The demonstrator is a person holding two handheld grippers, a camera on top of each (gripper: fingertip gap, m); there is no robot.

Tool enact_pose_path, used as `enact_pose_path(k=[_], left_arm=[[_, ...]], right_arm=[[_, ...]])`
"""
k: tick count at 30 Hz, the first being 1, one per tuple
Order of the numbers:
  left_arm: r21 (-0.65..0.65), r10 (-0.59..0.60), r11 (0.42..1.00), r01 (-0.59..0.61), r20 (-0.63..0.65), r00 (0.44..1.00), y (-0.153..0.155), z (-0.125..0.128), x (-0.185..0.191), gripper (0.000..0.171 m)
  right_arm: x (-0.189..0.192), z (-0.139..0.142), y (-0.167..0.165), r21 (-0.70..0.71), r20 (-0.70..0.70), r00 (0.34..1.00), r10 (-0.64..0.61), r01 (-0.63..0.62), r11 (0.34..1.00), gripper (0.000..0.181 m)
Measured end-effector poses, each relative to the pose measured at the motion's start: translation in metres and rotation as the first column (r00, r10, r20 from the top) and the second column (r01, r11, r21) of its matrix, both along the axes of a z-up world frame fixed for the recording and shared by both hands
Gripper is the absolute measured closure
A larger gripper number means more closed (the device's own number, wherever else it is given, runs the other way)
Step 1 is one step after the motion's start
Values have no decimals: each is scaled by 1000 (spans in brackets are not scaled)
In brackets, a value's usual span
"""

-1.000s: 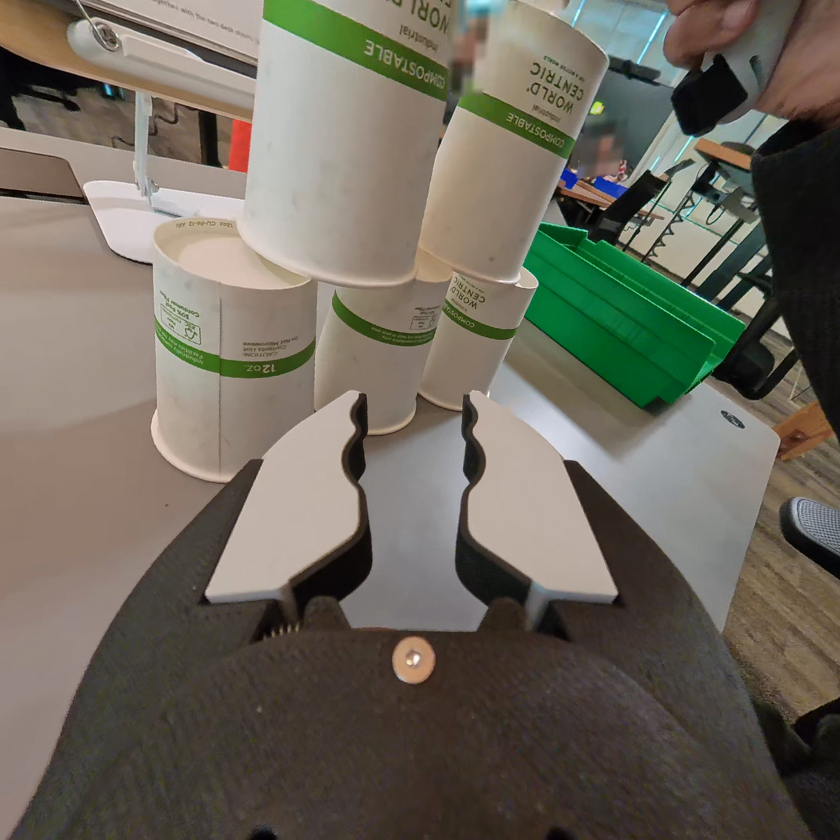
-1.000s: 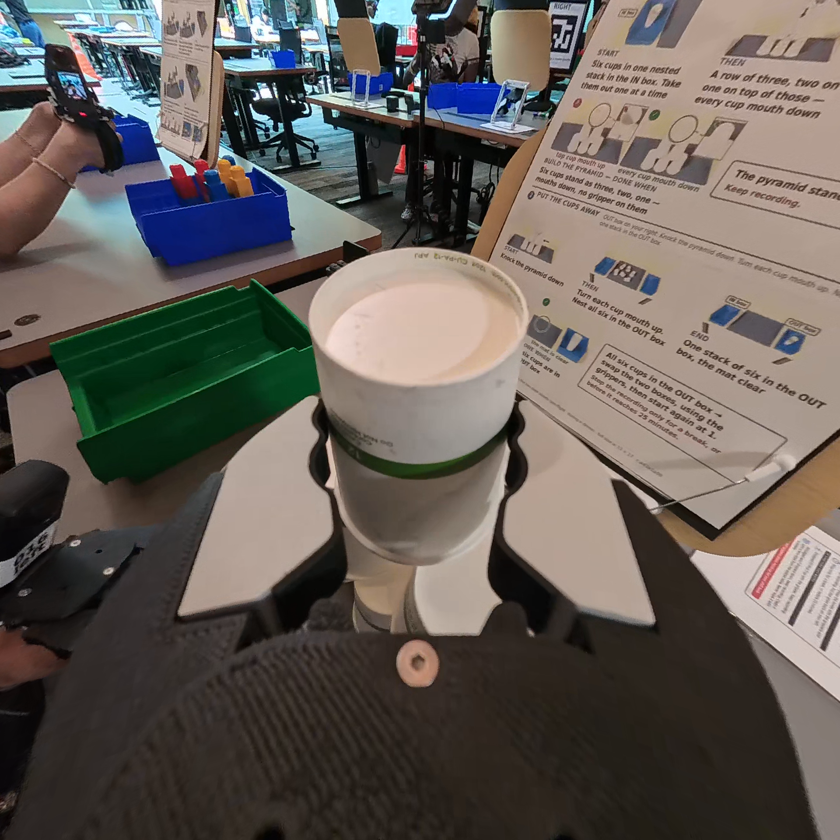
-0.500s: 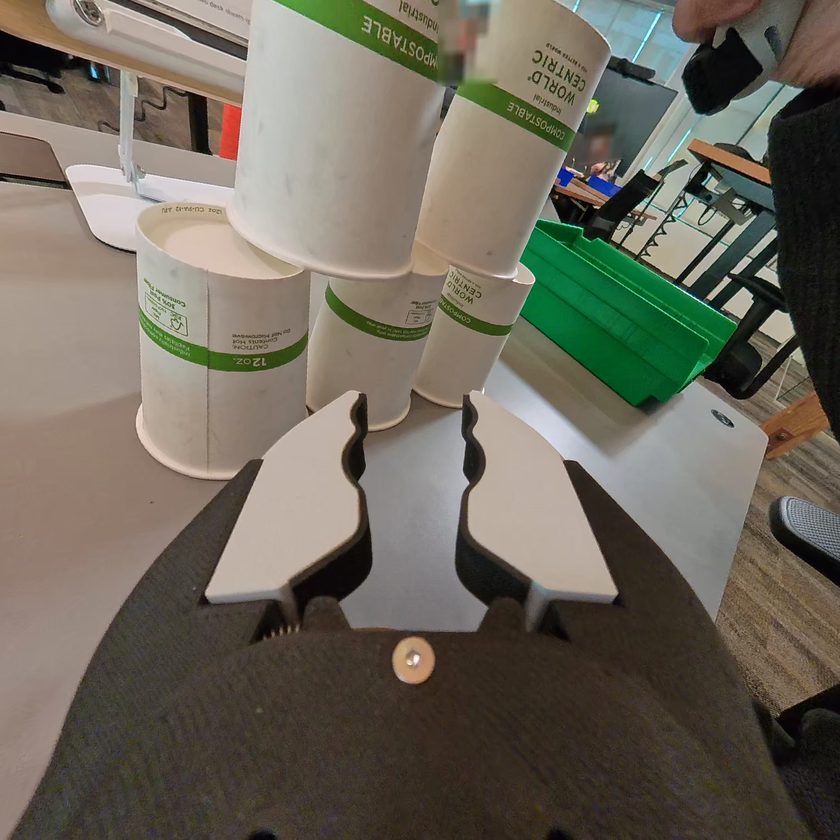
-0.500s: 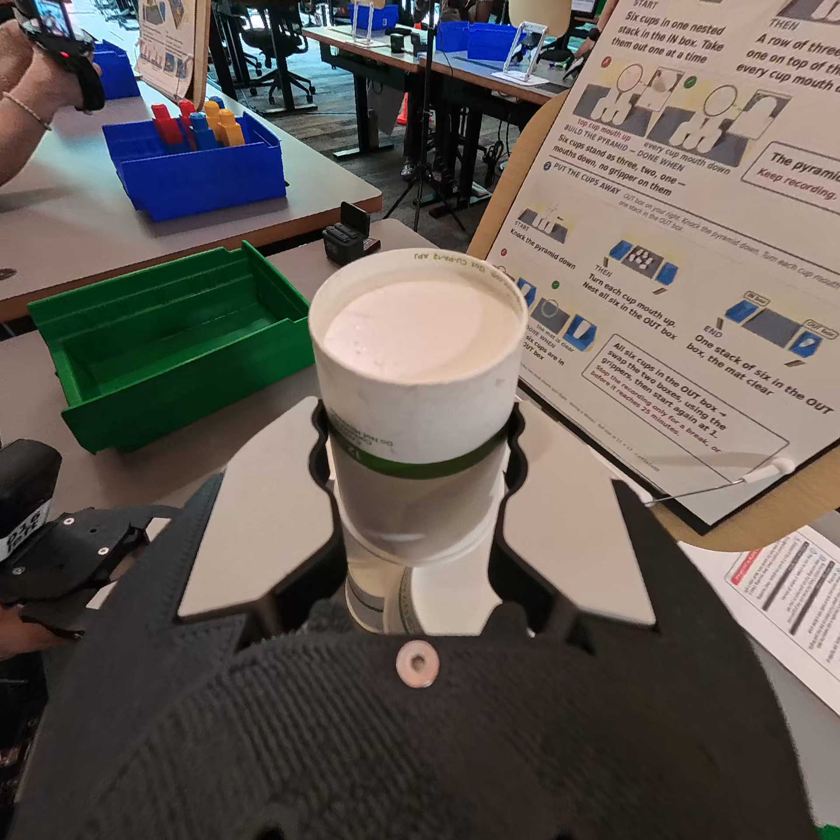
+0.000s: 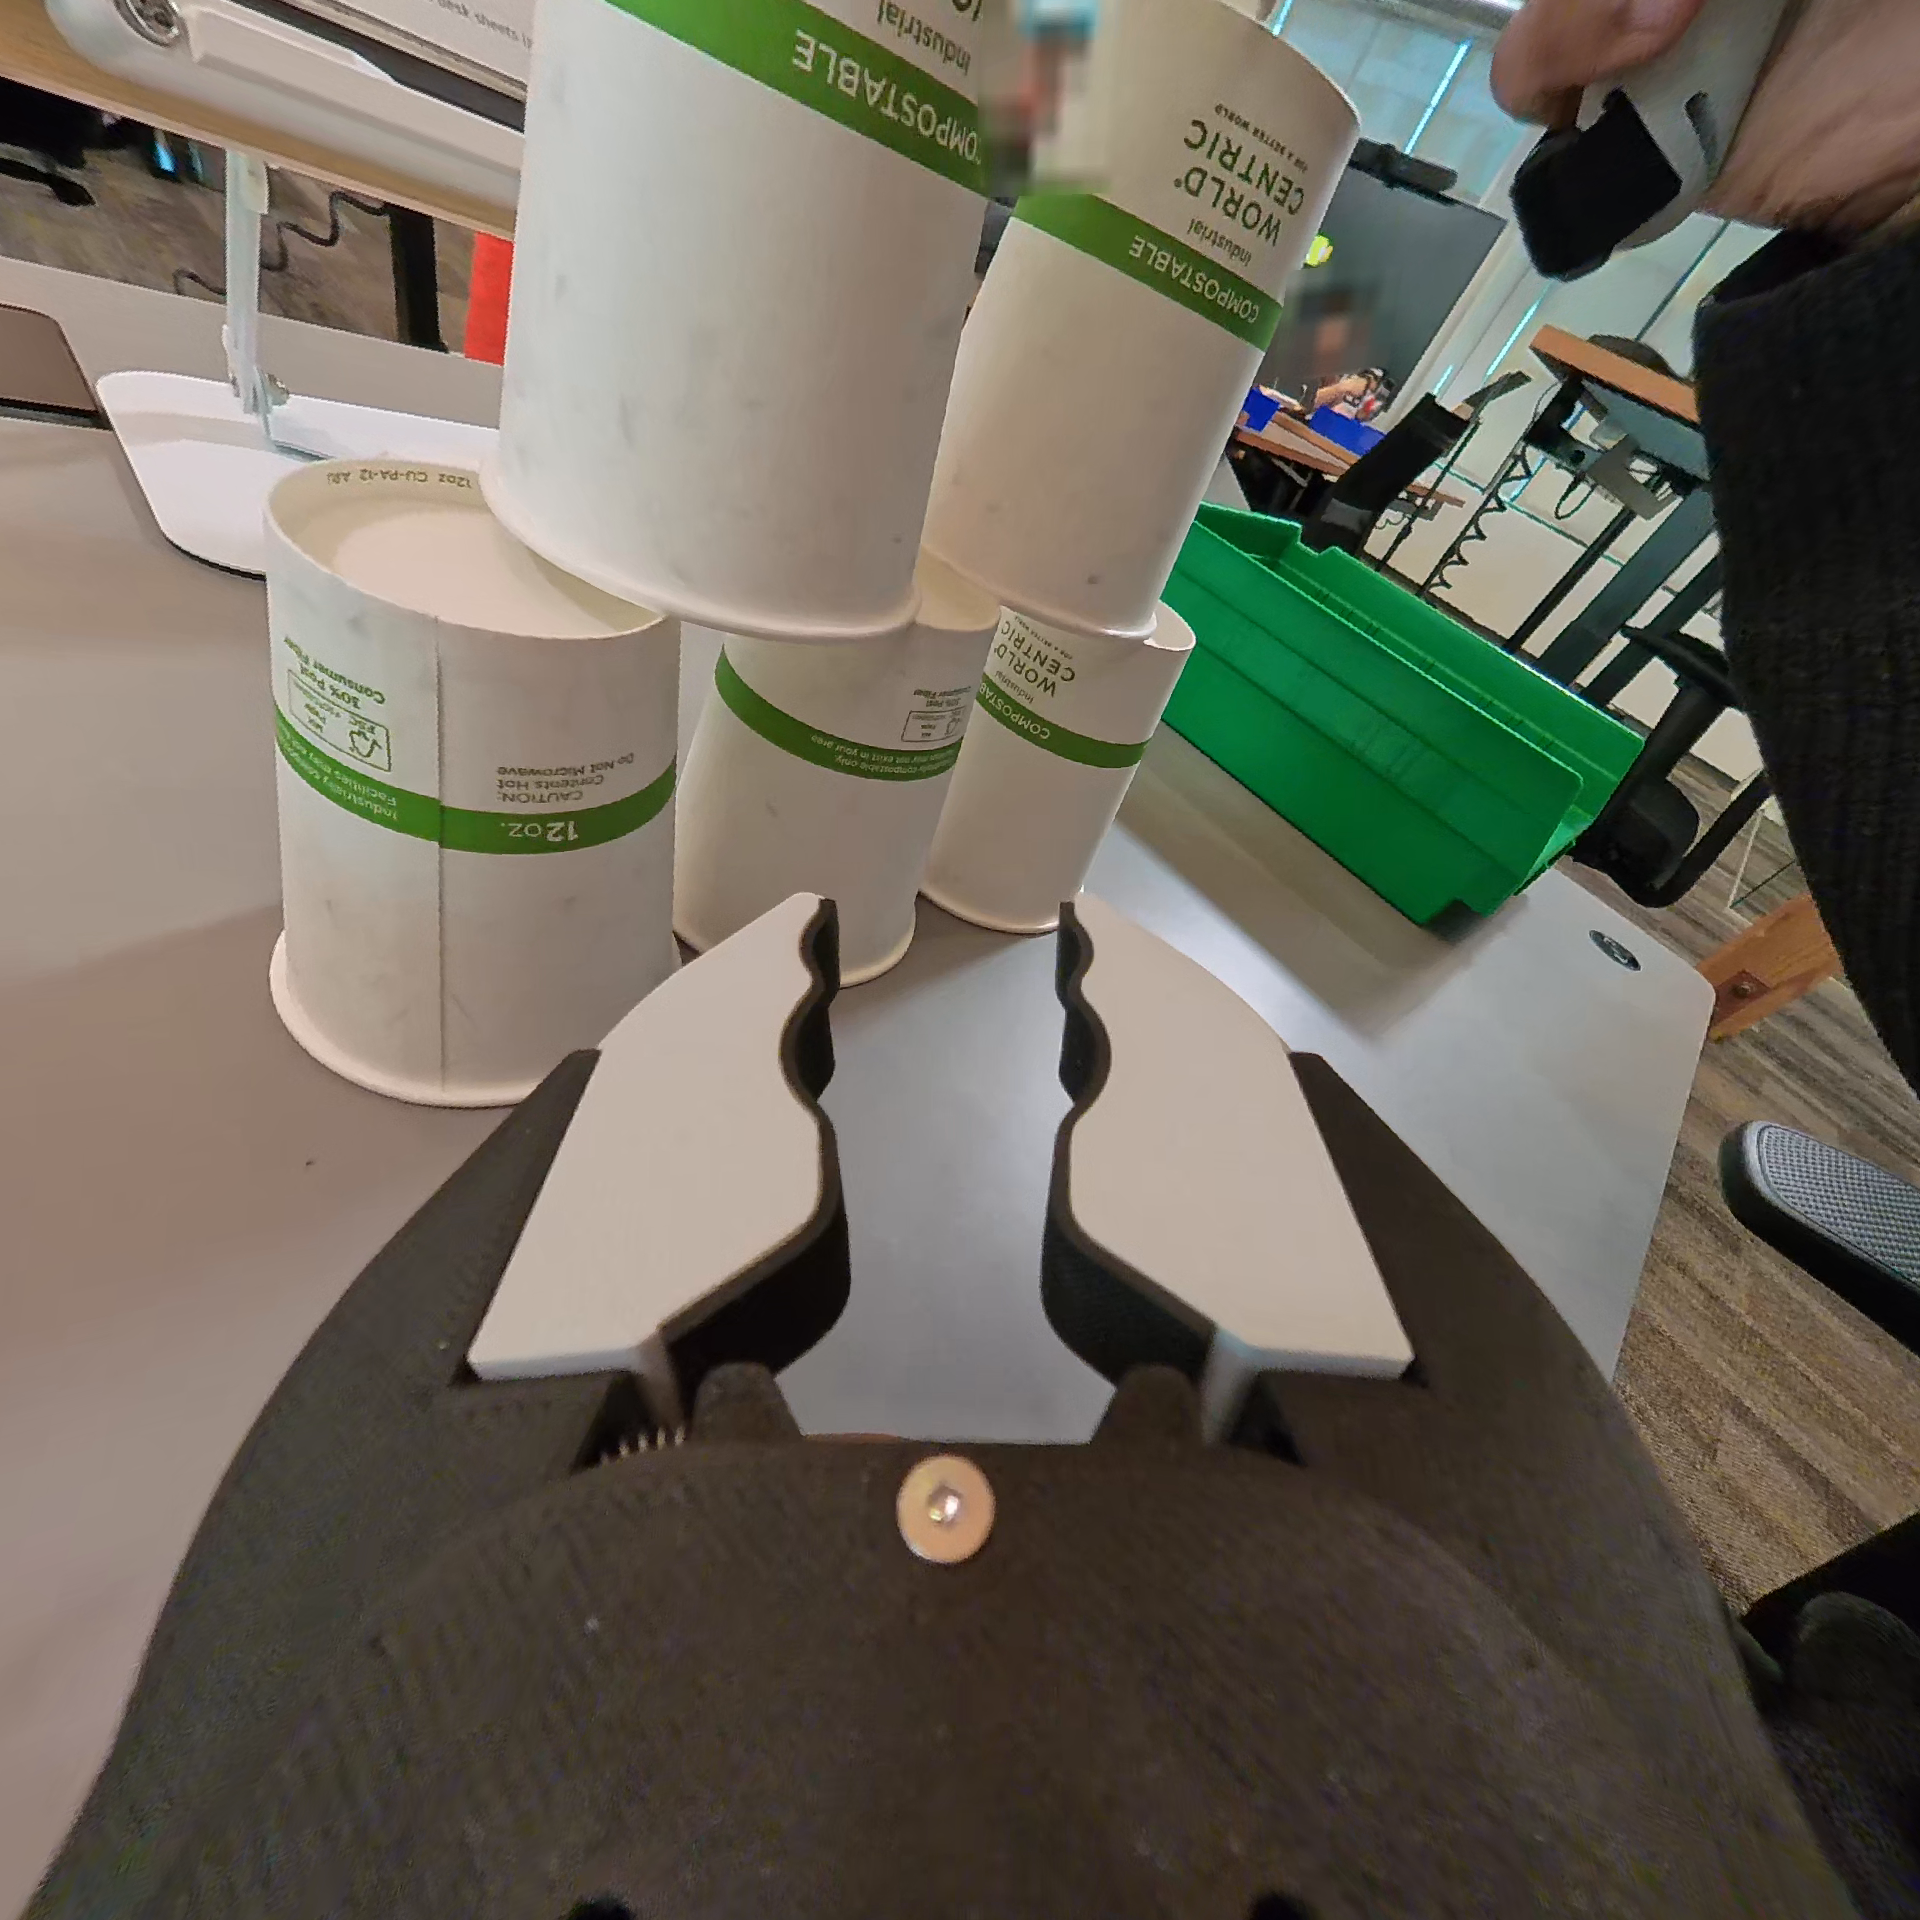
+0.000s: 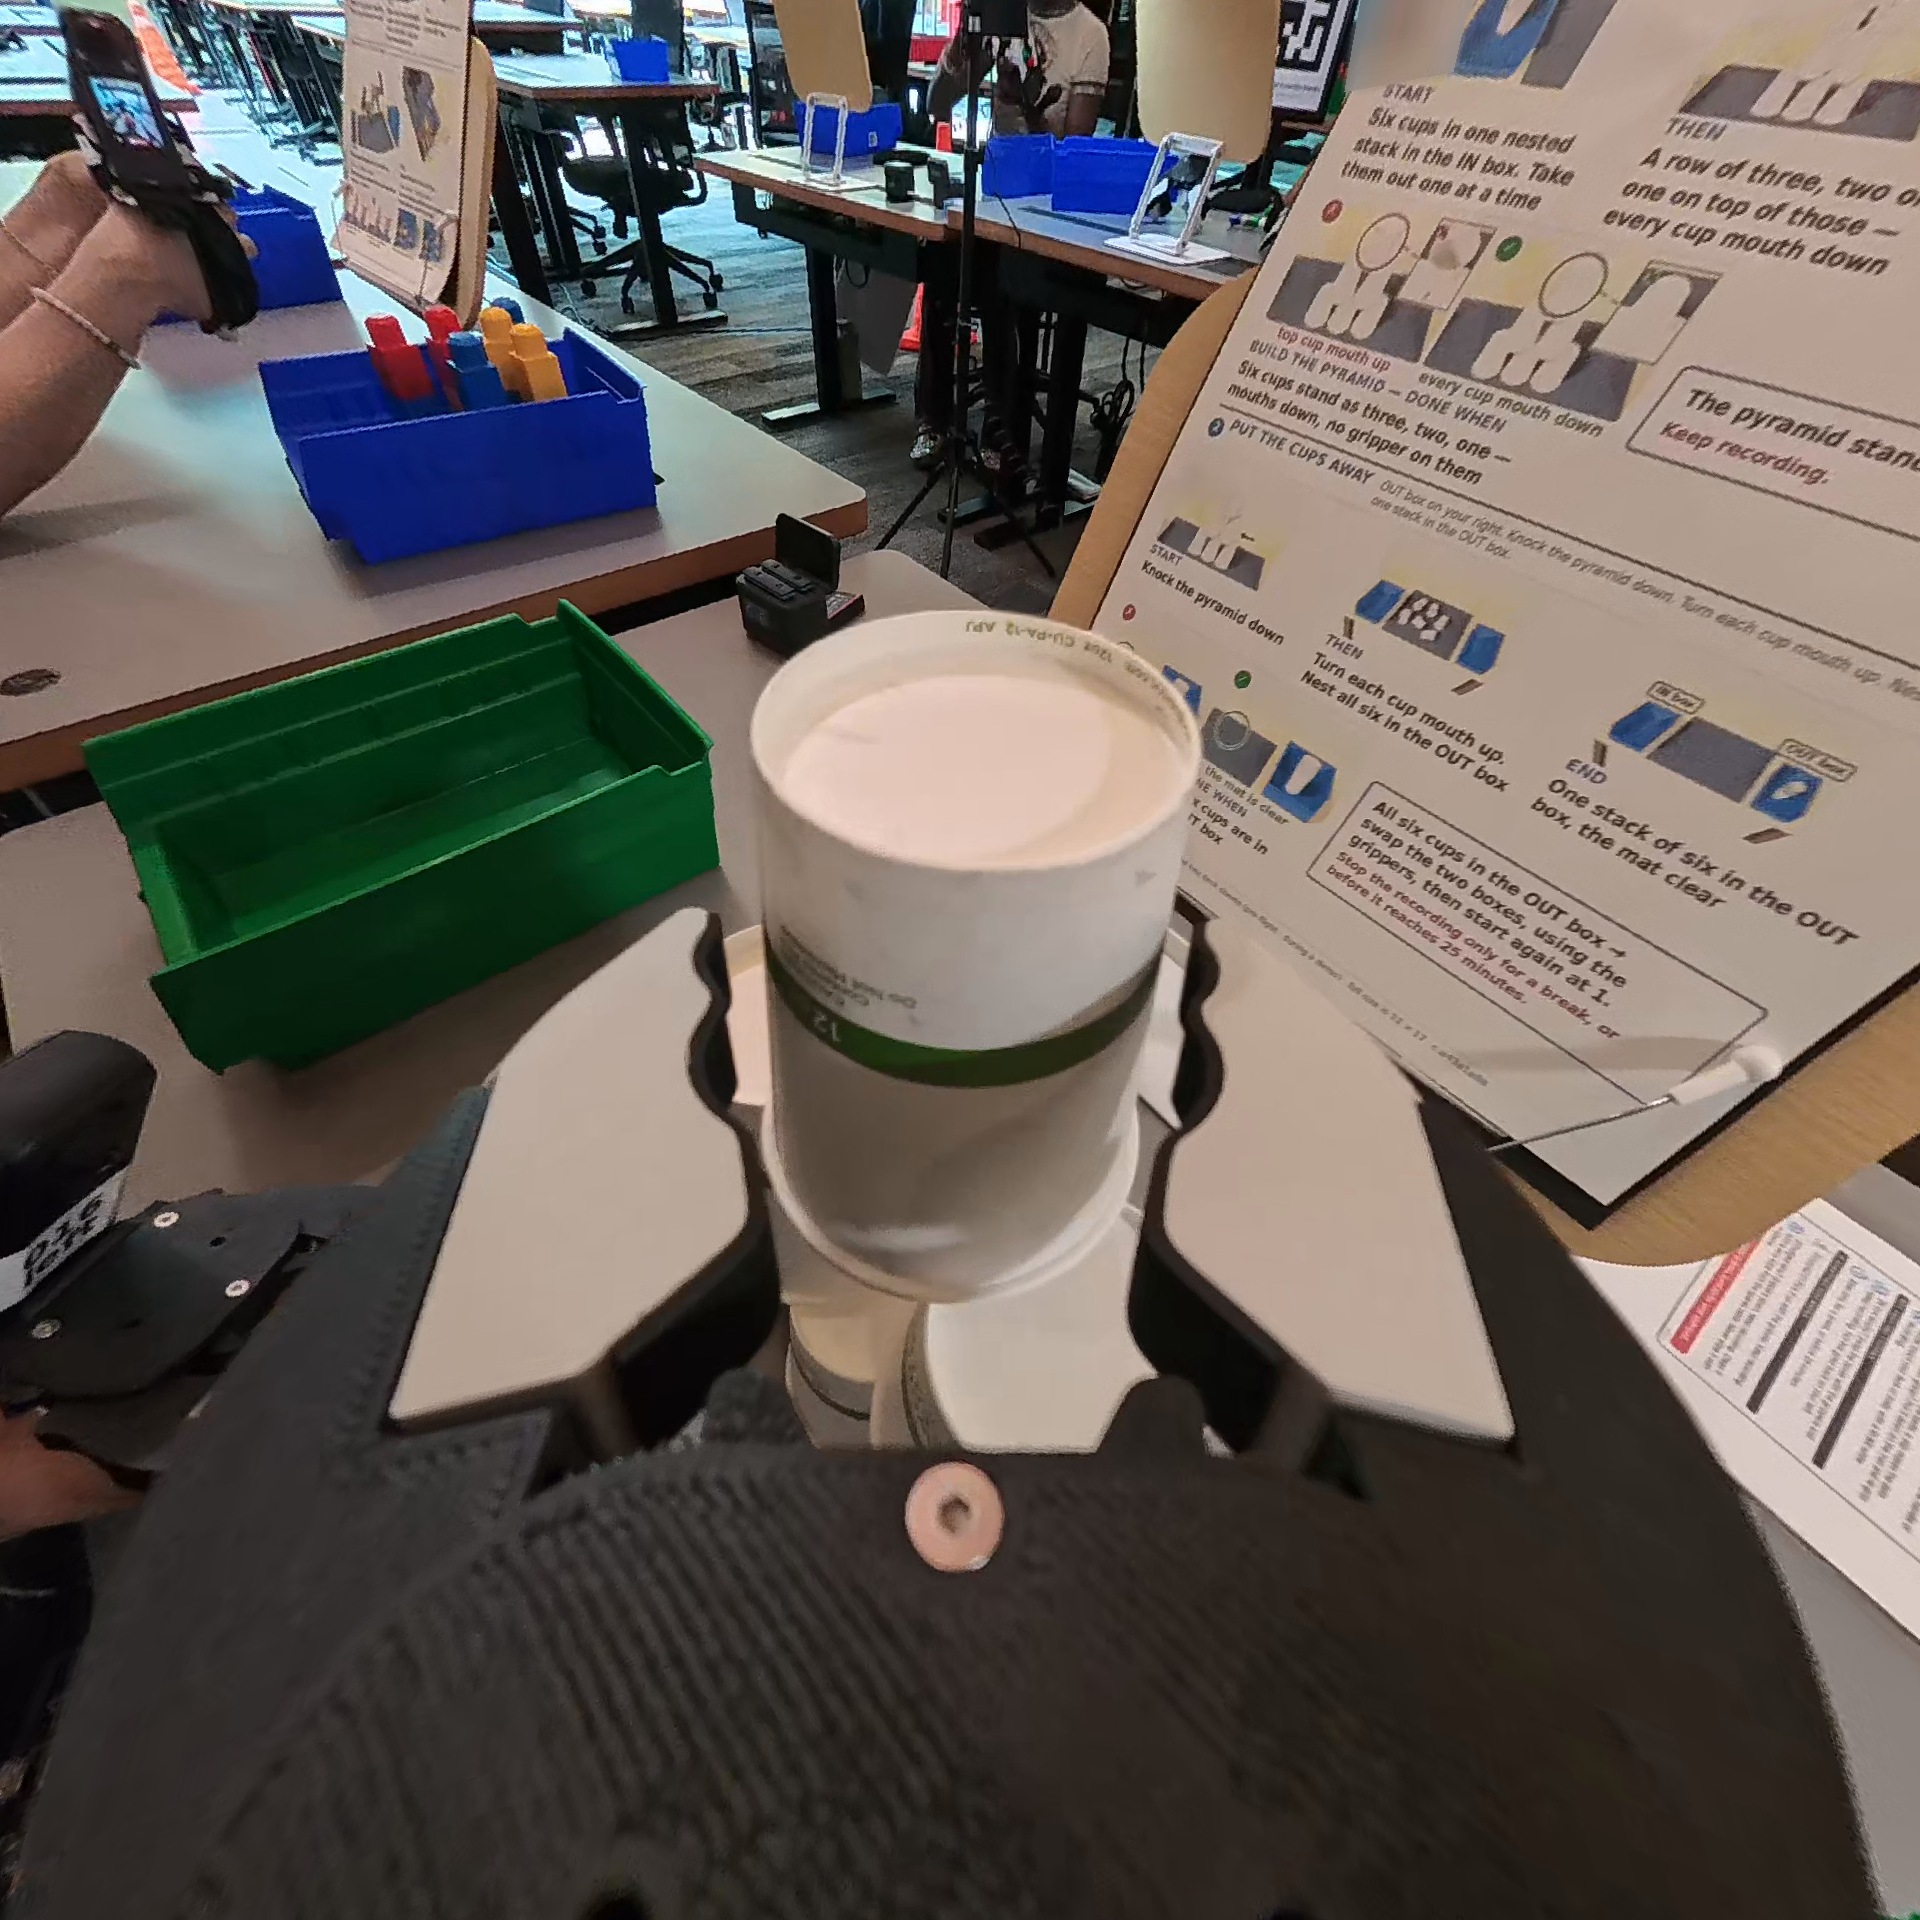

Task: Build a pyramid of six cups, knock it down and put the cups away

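The right claw [image 6: 951, 1049] sits around a white paper cup [image 6: 966, 883] with a green band, turned mouth down; its jaws stand wide apart, with a sliver of gap on each side, so the cup seems to rest on the cups below and not in a grip (the edges there are blurred, so contact on one side cannot be ruled out). That cup stands on top of two others, whose bases show pale beneath it. The left claw [image 5: 940, 1023] is part open and holds nothing; it hovers low over the grey table [image 5: 135, 1195], pointed at the foot of the stack, near the front cups but apart from them. In the left wrist view five cups show: three in a bottom row, mouths down for a broad footing, namely the left cup [image 5: 457, 790], the middle cup [image 5: 821, 790] and the far cup [image 5: 1039, 769], and two upper cups [image 5: 727, 343], each straddling a pair below. With the top one that makes six. One green bin [image 6: 395, 821] lies open on the table beside the stack, and one instruction board [image 6: 1538, 582] leans behind it.
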State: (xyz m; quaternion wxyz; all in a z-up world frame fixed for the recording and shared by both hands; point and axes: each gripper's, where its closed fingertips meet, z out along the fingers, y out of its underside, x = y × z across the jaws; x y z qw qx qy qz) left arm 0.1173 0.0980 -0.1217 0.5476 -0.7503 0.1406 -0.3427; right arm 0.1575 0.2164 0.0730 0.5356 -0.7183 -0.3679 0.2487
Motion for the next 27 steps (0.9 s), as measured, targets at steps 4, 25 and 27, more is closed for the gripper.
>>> enact_pose_path(k=[4,25,27], left_arm=[[1,-3,1000,3,-3,1000,0,0,1,131],[8,13,1000,-13,-46,999,2,-4,-1,131],[11,10,1000,-9,-57,998,2,-5,1,131]], right_arm=[[5,7,-5,24,-15,1000,-4,4,1000,96],[112,-161,-102,-156,-328,882,-337,301,941,100],[106,-160,-100,-158,-325,898,-296,257,953,102]])
